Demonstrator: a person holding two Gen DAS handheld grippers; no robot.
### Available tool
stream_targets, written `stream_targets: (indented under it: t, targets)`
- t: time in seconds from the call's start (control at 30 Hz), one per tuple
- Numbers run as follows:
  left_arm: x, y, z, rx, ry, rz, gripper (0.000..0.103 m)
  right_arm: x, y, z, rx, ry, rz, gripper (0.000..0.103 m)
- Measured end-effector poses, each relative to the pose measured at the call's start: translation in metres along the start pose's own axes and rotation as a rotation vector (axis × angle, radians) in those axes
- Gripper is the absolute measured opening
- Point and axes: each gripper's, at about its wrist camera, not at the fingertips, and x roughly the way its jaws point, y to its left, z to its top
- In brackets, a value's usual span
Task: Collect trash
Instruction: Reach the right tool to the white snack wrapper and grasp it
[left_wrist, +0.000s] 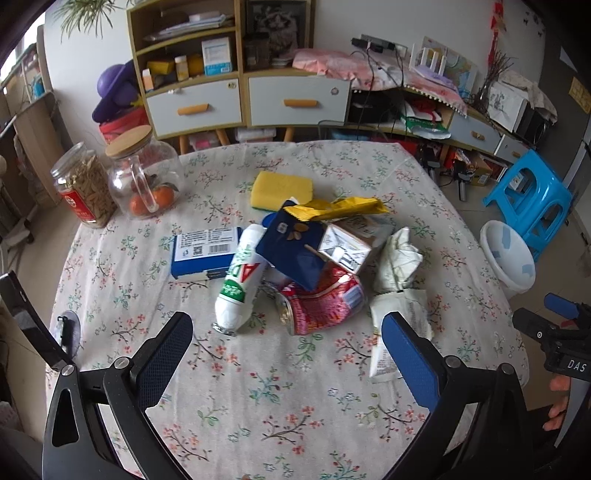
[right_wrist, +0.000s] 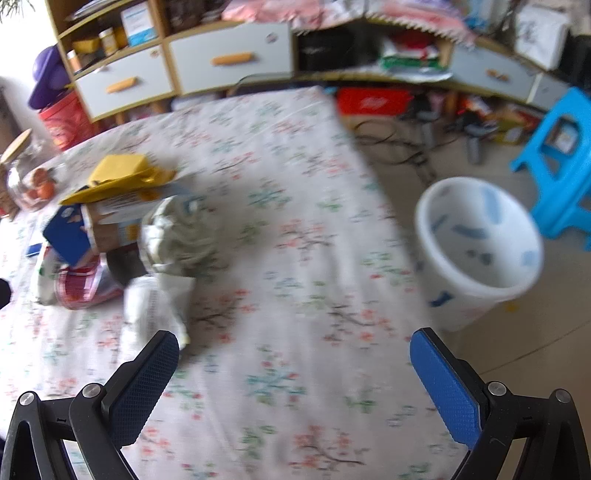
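Note:
A heap of trash lies mid-table: a white squeezed bottle (left_wrist: 240, 280), a crushed red can (left_wrist: 325, 304), a dark blue carton (left_wrist: 291, 247), a yellow wrapper (left_wrist: 340, 207), a small white carton (left_wrist: 345, 247), crumpled paper (left_wrist: 399, 258) and a white wrapper (left_wrist: 402, 325). My left gripper (left_wrist: 286, 332) is open and empty, just short of the heap. My right gripper (right_wrist: 293, 350) is open and empty over the table's right part; the crumpled paper (right_wrist: 177, 232) and white wrapper (right_wrist: 155, 310) lie ahead to its left. A white bin (right_wrist: 476, 243) stands on the floor to the right.
A blue-white box (left_wrist: 203, 254) and a yellow sponge (left_wrist: 280, 188) lie beside the heap. Two glass jars (left_wrist: 144, 177) stand at the table's far left. A blue stool (left_wrist: 532, 199) stands behind the bin (left_wrist: 506, 258). Cabinets (left_wrist: 251, 96) line the back wall.

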Motion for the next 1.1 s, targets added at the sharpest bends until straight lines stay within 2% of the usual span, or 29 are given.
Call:
stream_targets:
  t: [0.13,0.37,0.5,0.7,0.8,0.93,1.07,1.1]
  targets:
    - [0.009,0.016,0.011,0.003,0.038,0.007,0.103,0.023,0.020,0.010,-0.016,0.097,0.072,0.103]
    - [0.026,0.048,0.008,-0.041,0.039,0.023,0.103,0.073,0.070,0.007,-0.113,0.230,0.099,0.103]
    - [0.049,0.067,0.000,-0.051,0.122,0.012,0.103,0.102,0.081,0.003,-0.110,0.285,0.102,0.103]
    - [0.066,0.091,-0.004,-0.097,0.171,-0.002,0.103,0.123,0.103,0.008,-0.111,0.308,0.114,0.103]
    - [0.068,0.096,-0.004,-0.102,0.174,-0.002,0.103,0.131,0.111,0.009,-0.119,0.327,0.088,0.096]
    - [0.067,0.101,-0.002,-0.108,0.167,-0.016,0.103,0.135,0.115,0.010,-0.121,0.339,0.089,0.076]
    - [0.071,0.109,0.003,-0.131,0.167,-0.011,0.103,0.131,0.115,0.012,-0.123,0.323,0.102,0.066]
    - [0.073,0.113,0.005,-0.141,0.165,-0.009,0.103,0.127,0.113,0.013,-0.123,0.317,0.111,0.059]
